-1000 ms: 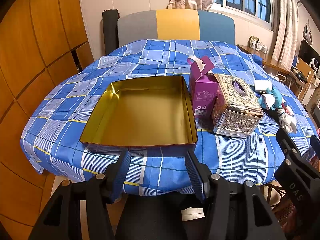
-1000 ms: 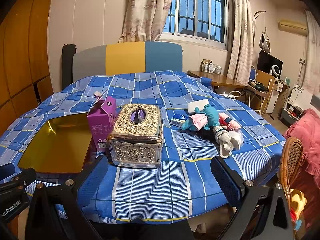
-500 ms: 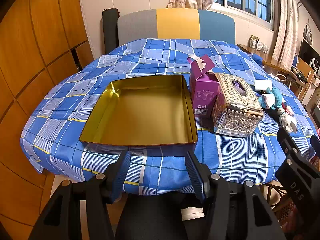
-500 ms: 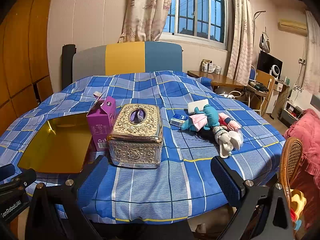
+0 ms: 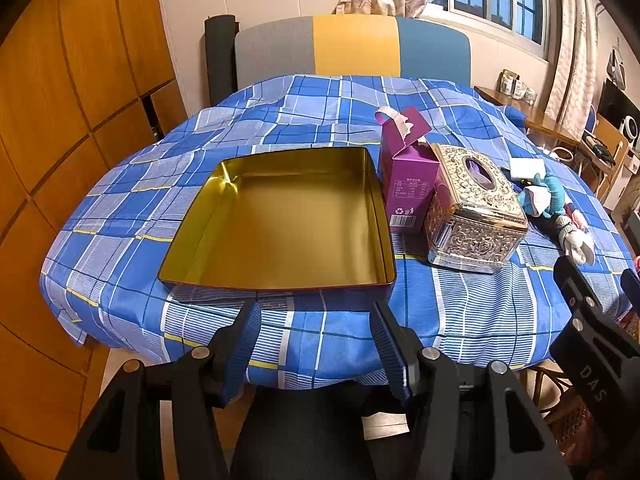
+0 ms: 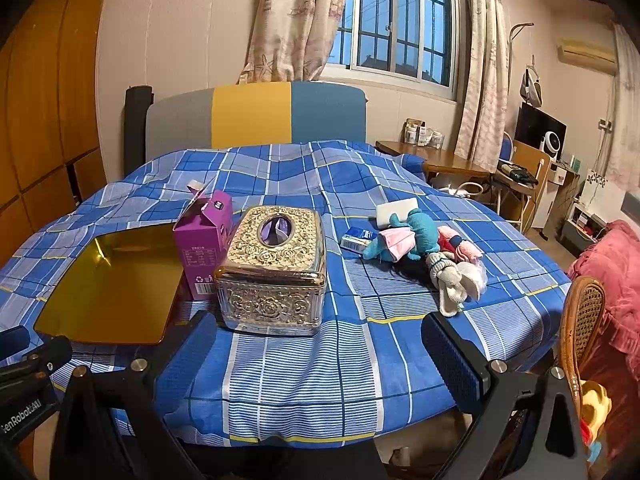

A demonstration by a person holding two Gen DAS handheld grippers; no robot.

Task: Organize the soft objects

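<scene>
Bedroom at dusk, barred window (image 6: 396, 28) and curtains behind, round table draped in a blue plaid cloth (image 6: 320, 360) filling the view. At ten o'clock on the cloth, seen from the right wrist: shallow gold tin tray (image 5: 372, 200), lying bare. Just right of it, touching, a purple carton (image 6: 206, 248) with its flap up, then an ornate silver tissue box (image 6: 274, 272). At two o'clock, well apart from the tray: soft toy pile (image 6: 424, 252), a teal plush with a pink mask-like piece across it, a pink plush, a grey knitted doll trailing toward the near edge, plus a small blue packet (image 6: 357, 238) and a white pad (image 6: 396, 208) at the far side. Probably light, squashy, limp when lifted, not fragile; best pinched across a thick body, the teal torso say, not a dangling limb. Left gripper (image 5: 314, 336) parted and gripping nothing, poised off the near edge at six o'clock below the tray. Right gripper (image 6: 320, 356) spread wide, likewise bare, short of the pile.
</scene>
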